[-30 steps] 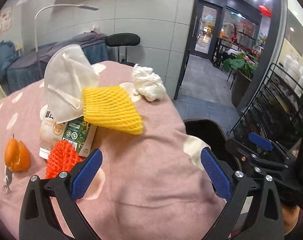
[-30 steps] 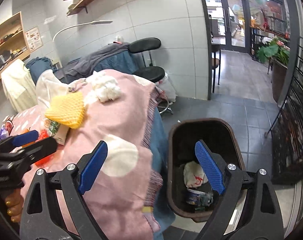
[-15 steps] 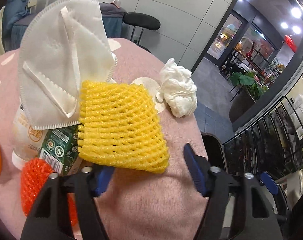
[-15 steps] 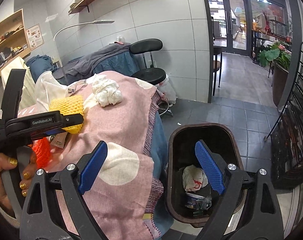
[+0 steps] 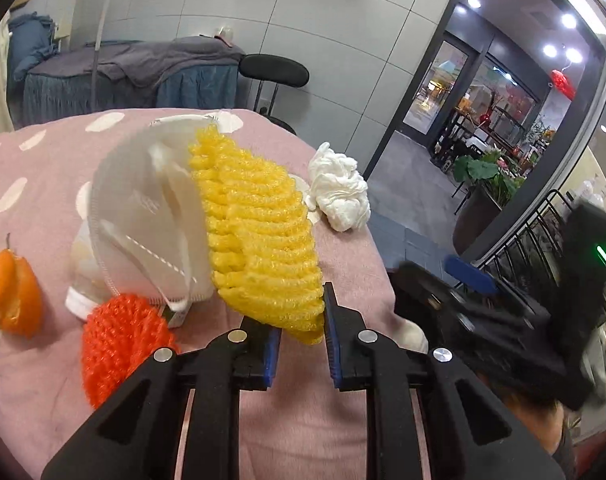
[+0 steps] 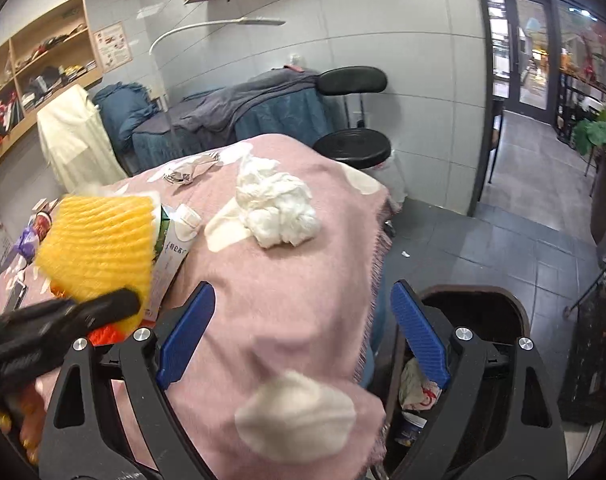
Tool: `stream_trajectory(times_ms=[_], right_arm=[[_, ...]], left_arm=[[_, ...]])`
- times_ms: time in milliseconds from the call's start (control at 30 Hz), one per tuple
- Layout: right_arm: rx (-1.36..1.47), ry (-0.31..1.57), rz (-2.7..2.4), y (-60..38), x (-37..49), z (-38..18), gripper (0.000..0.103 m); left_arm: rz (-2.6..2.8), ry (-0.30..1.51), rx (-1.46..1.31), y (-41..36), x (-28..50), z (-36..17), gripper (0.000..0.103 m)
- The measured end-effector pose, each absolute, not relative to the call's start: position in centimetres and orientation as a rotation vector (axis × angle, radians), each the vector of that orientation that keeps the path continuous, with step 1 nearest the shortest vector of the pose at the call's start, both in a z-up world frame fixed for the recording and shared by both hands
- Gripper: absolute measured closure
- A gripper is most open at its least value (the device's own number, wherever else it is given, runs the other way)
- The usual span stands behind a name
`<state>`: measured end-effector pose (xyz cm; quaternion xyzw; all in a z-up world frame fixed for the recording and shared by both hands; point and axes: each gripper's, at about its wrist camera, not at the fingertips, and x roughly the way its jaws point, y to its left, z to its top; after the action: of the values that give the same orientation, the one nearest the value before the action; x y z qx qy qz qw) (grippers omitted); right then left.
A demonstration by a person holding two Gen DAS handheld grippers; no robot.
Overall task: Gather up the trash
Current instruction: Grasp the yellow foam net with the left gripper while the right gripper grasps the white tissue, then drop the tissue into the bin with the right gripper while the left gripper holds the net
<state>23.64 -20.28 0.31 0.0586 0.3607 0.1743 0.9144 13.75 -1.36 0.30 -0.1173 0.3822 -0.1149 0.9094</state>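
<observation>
Trash pickup partway: some litter binned, most on the table.

The left gripper (image 5: 299, 344), whose jaws have just been closing, pinches the yellow foam fruit net (image 5: 259, 236); the right gripper (image 6: 303, 336) stands spread and empty; beyond lie the red net (image 5: 119, 340), face mask (image 5: 151, 216), crumpled tissue (image 6: 279, 212); the bin (image 6: 519, 312) holds scraps.

Black claw (image 5: 299, 334) frames, blue pads (image 6: 419, 338), silver screws

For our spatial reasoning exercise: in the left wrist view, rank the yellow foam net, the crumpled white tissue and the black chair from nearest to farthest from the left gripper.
1. Yellow foam net: between the pads of the left gripper, pinched at its lower corner.
2. Crumpled white tissue: up and right, near the blanket's edge.
3. Black chair: beyond the table, by the wall.
</observation>
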Motion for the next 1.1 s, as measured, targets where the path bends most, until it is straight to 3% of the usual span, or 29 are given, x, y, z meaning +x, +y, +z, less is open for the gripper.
stream_trajectory(times_ms=[200,300,400,633,1100], right_arm=[[0.067,0.761,0.387,-17.3,28.5,0.1,0.019],[0.038,0.777,0.397,-16.0,30.5,-0.1,0.036],[0.011,0.808,0.400,-15.0,31.6,-0.8,0.063],[0.044,0.773,0.359,-16.7,28.8,-0.8,0.068],[0.086,0.682,0.288,-21.4,20.0,0.9,0.069]], left_arm=[[-0.238,0.750,-0.174,-1.8,11.1,0.8,0.084],[-0.239,0.745,-0.144,-2.7,10.4,0.6,0.084],[-0.242,0.741,-0.110,-3.4,10.1,0.4,0.084],[-0.257,0.727,-0.064,-4.3,9.7,0.2,0.084],[-0.359,0.636,0.039,-7.9,6.9,1.3,0.084]])
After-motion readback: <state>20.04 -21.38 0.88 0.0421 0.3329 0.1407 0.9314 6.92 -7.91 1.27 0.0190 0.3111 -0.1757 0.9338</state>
